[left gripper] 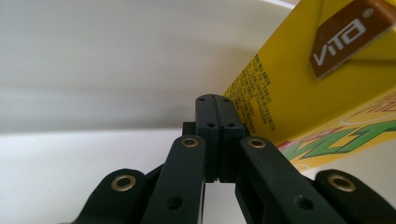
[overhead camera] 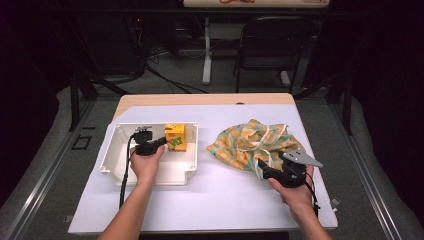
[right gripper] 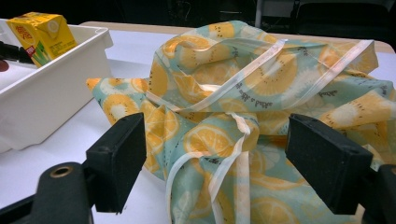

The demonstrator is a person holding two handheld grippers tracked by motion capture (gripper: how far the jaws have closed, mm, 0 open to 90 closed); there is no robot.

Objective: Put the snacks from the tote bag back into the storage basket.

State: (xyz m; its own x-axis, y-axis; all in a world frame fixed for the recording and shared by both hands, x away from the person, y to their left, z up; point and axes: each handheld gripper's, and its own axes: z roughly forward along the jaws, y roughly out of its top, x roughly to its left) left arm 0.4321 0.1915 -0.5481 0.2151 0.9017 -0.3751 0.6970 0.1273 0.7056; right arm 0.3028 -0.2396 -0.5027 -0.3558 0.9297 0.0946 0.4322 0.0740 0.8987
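Landmark: I place everything from the white tray (overhead camera: 112, 150), which sits on the left part of the table (overhead camera: 210, 200).
Juice box: my yellow juice box (overhead camera: 175, 137) stands inside the tray, near its back right corner.
Left gripper: my left gripper (overhead camera: 161, 141) is inside the tray, its tip right beside the juice box. Its jaws are pressed together with nothing between them.
Left gripper view: here I can read small print on the juice box (left gripper: 299, 93). I cannot tell if the jaws touch it.
Cloth bag: the orange-print cloth bag (overhead camera: 252, 145) lies in a heap to the right of the tray.
Right gripper: my right gripper (overhead camera: 263, 168) is right of the tray, at the bag's near edge.
Right gripper view: its jaws stand wide apart, with bag cloth and white straps (right gripper: 243, 154) bunched between them. Far off, the tray (right gripper: 51, 88) holds the juice box (right gripper: 44, 35).
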